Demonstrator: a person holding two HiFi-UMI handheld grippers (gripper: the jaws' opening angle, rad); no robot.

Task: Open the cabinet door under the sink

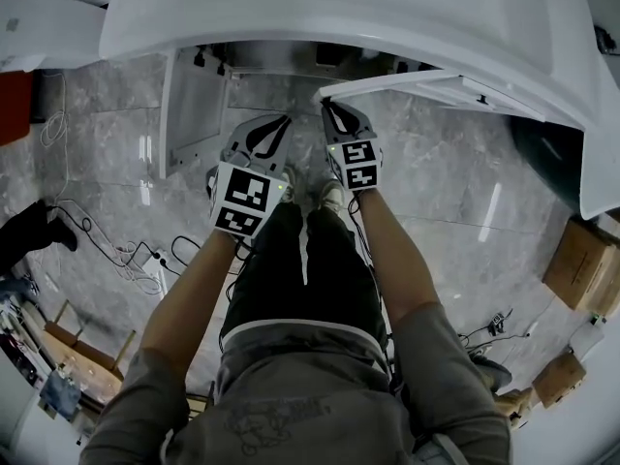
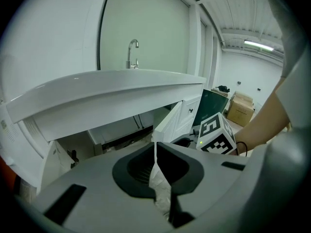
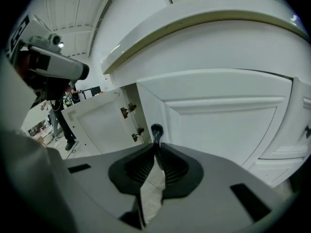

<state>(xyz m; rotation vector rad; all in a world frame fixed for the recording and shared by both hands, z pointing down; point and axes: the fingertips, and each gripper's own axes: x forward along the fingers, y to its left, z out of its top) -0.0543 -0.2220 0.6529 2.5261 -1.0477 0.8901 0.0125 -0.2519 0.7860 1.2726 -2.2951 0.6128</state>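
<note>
The right gripper (image 3: 156,143) has its jaws clamped on the small dark knob (image 3: 156,130) at the free edge of the right door (image 3: 218,125). The left gripper (image 2: 155,147) hangs just beside it, jaws together with nothing between them. As far as I can judge, it takes no part in the pull.

In the head view the right door stands partly swung out from the cabinet front, at an angle, with a dark gap behind it. The left door (image 1: 194,114) is already wide open, and its hinges (image 3: 129,110) show in the right gripper view. Both doors sit under the white sink (image 1: 339,13), whose faucet (image 2: 132,52) shows in the left gripper view.

I judge the task well under way. The grip is made and the door is off its frame. What is left is to swing it fully open and let the knob go.
</note>
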